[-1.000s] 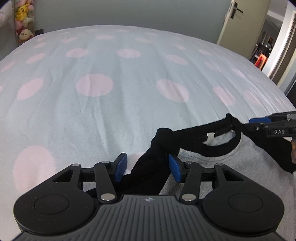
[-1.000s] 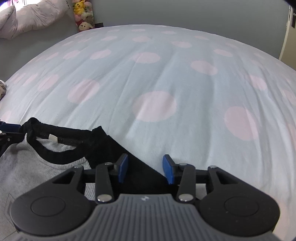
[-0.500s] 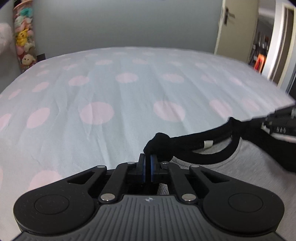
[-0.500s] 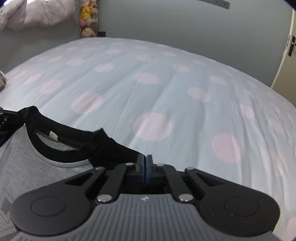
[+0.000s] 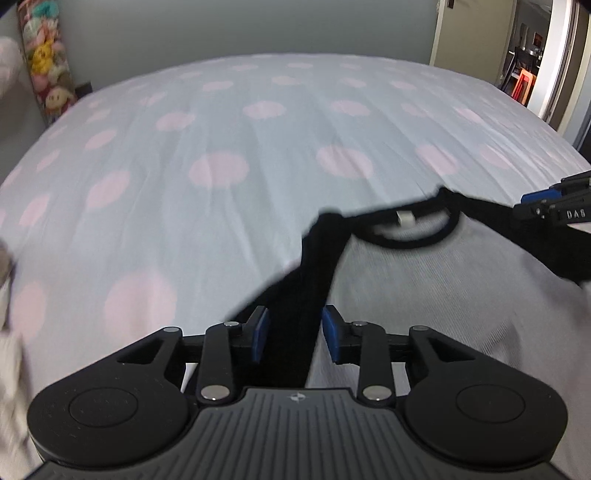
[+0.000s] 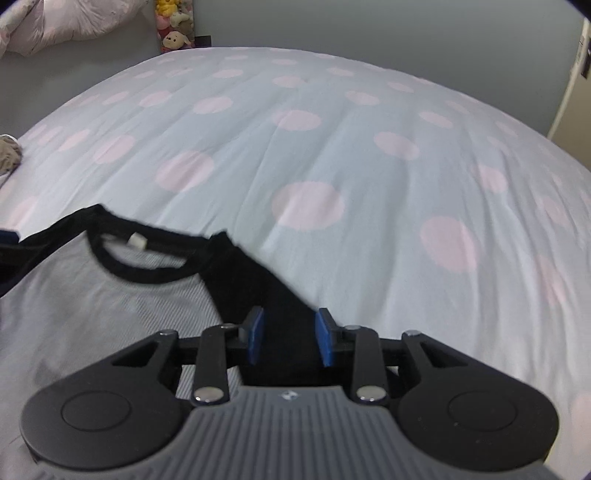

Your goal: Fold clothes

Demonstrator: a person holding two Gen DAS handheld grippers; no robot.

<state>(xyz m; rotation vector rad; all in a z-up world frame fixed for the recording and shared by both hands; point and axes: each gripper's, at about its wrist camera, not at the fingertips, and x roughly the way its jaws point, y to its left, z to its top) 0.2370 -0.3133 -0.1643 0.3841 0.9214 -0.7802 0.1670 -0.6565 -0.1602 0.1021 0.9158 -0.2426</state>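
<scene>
Two hand-held grippers hang over a bed (image 5: 221, 129) covered in a pale blue sheet with large pink dots. A grey shirt (image 5: 443, 288) with black sleeves and a black neckband lies flat on the near part of the bed, its collar toward the far side, a small white tag (image 5: 405, 220) showing inside the neck.

The left gripper (image 5: 295, 334) sits above the shirt's black sleeve (image 5: 314, 280) on that side. Its jaws are opening, the blue pads set a moderate way apart. The sleeve runs in the gap between them, but the pads do not appear to press on it.

The right gripper (image 6: 289, 335) is over the opposite black sleeve (image 6: 258, 280), near the shoulder seam. Its jaws are opening as well, with a similar gap, dark cloth lying between the pads without being pinched. In the left camera's view, the right gripper appears at the far right edge (image 5: 554, 206), just beside the shirt's shoulder.

The pictures are somewhat blurred by motion. Beyond the bed stands a grey wall, with a hanging column of soft toys (image 6: 173, 26) at the far left corner. A pink and white duvet (image 6: 59, 22) is bundled beside them. An open doorway (image 5: 528, 55) shows on the far right.
</scene>
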